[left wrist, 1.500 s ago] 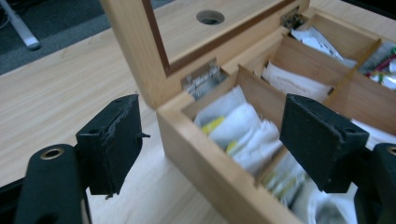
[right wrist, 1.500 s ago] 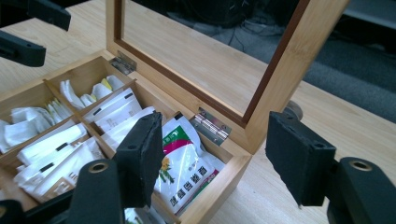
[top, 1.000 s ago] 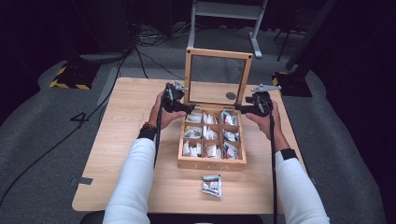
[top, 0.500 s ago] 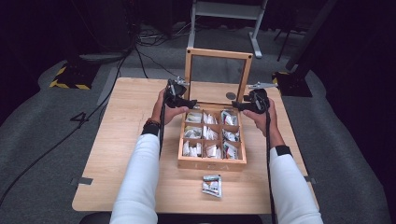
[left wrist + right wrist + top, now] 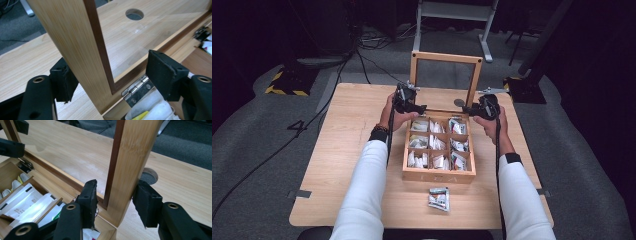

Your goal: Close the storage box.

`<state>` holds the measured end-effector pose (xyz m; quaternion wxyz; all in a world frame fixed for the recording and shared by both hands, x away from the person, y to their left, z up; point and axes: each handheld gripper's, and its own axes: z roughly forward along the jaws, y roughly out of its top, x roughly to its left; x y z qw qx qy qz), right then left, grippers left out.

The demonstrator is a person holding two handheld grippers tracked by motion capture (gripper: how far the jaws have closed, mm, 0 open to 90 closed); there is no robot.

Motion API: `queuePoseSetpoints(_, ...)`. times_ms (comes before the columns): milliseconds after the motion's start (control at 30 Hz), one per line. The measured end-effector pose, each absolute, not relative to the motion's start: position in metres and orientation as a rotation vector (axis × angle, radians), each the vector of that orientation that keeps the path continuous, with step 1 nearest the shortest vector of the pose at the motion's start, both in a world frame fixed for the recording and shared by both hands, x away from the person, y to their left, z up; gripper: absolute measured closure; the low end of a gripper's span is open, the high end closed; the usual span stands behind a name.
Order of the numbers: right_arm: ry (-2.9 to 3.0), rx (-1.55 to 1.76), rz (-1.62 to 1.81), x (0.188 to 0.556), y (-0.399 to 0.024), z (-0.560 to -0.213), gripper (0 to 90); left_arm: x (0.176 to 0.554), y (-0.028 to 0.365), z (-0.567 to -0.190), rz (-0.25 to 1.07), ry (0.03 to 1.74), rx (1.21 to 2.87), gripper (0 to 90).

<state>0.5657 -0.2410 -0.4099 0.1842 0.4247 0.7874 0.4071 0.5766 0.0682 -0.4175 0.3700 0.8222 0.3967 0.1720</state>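
Note:
A wooden compartment box [image 5: 439,175] stands mid-table with its glass-paned lid [image 5: 446,57] upright. Several tea packets [image 5: 434,142] fill its compartments. My left gripper [image 5: 418,107] is at the lid's lower left corner. In the left gripper view it [image 5: 112,75] is open, straddling the lid's left rail [image 5: 75,45] just above a metal hinge [image 5: 136,90]; the rail rests against the left jaw. My right gripper [image 5: 469,108] is at the lid's lower right corner. In the right gripper view it [image 5: 117,195] is open, closely flanking the right rail [image 5: 130,157], with a thin gap on one side.
Two loose packets [image 5: 438,197] lie on the table in front of the box. A round cable hole [image 5: 459,102] sits in the tabletop behind the lid. A metal stand [image 5: 452,10] and cables are on the floor beyond the table [image 5: 337,165].
Both hands moved forward and inward toward the lid's base. Each gripper's jaws now sit around a side rail of the lid. The lid stays upright.

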Motion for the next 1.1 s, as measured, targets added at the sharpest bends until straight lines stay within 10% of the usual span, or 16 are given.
queuePoseSetpoints(1100, 2.179, 1.165, 1.186, 0.546, -0.243, -0.395, 58.8, 0.554, 0.083, -0.391, 0.427, 0.975, 2.029, 45.7)
